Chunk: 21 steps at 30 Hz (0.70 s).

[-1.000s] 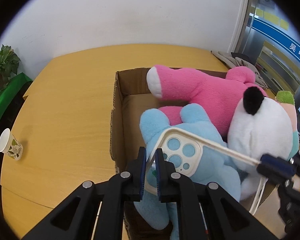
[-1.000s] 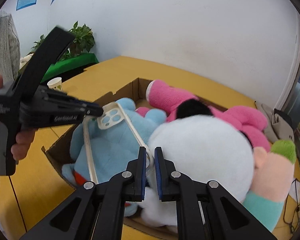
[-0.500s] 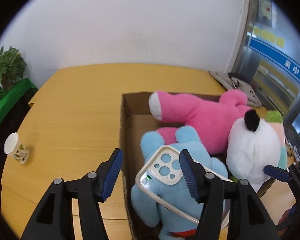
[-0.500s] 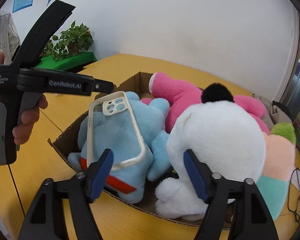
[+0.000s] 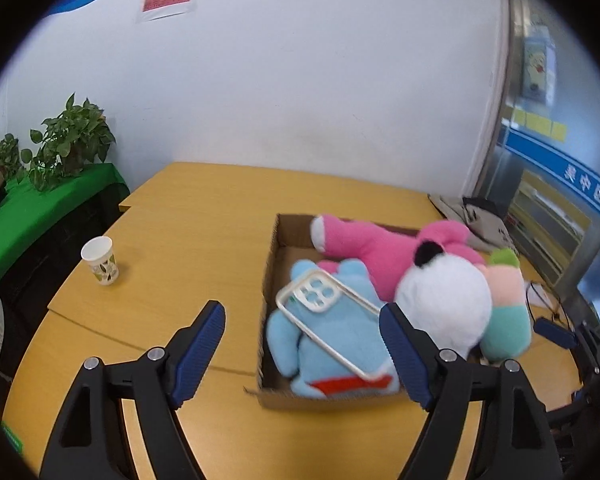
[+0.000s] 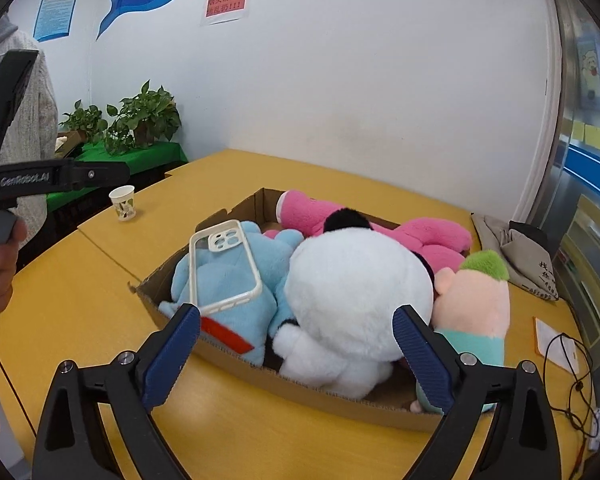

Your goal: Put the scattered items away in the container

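On top of the blue plush toy (image 6: 236, 292), inside the cardboard box (image 6: 340, 396), lies the clear phone case (image 6: 224, 268), tilted and touched by no finger. Beside it the box holds a white plush (image 6: 356, 296), a pink plush (image 6: 428, 236) and a peach plush with green top (image 6: 476, 300). Both grippers hang above the near side of the box: the left gripper (image 5: 302, 354) and the right gripper (image 6: 296, 356) have jaws opening wide, gripping nothing. A paper cup (image 5: 100, 261) stands well apart on the yellow table (image 5: 188, 216)
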Each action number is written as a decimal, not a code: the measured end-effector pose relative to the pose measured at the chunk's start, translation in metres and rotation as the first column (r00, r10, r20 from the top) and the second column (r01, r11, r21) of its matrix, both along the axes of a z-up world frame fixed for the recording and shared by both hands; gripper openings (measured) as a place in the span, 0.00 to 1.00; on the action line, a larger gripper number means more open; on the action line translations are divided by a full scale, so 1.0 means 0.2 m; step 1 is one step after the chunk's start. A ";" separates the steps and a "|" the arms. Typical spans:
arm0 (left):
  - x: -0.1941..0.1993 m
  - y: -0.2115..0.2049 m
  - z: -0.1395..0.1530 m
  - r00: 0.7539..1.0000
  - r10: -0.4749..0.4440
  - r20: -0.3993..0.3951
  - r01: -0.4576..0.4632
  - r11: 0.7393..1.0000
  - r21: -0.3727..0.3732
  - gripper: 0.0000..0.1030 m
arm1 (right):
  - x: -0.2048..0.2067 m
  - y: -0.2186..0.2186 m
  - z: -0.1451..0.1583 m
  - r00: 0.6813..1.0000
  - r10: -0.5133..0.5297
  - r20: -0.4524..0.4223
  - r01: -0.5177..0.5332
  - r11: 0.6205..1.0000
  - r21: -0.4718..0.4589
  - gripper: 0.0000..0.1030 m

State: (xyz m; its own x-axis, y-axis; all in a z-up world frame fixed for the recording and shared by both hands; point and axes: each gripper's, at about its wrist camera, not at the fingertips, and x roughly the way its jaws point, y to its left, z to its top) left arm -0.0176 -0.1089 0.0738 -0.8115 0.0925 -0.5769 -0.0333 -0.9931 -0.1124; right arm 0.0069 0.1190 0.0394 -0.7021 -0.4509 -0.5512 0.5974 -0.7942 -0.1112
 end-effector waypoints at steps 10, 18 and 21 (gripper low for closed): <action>0.27 0.31 -0.13 0.999 -0.022 0.026 0.021 1.000 0.023 0.77 | 0.20 0.32 -0.05 0.996 -0.087 0.019 0.087 0.996 0.001 0.96; 0.33 0.48 -0.18 0.997 -0.079 0.023 0.080 0.996 -0.037 0.77 | 0.24 0.51 -0.08 0.977 -0.206 0.050 0.208 0.977 -0.042 0.97; 0.32 0.49 -0.19 0.996 -0.085 0.024 0.086 0.996 -0.022 0.77 | 0.23 0.52 -0.08 0.972 -0.228 0.049 0.231 0.972 -0.048 0.98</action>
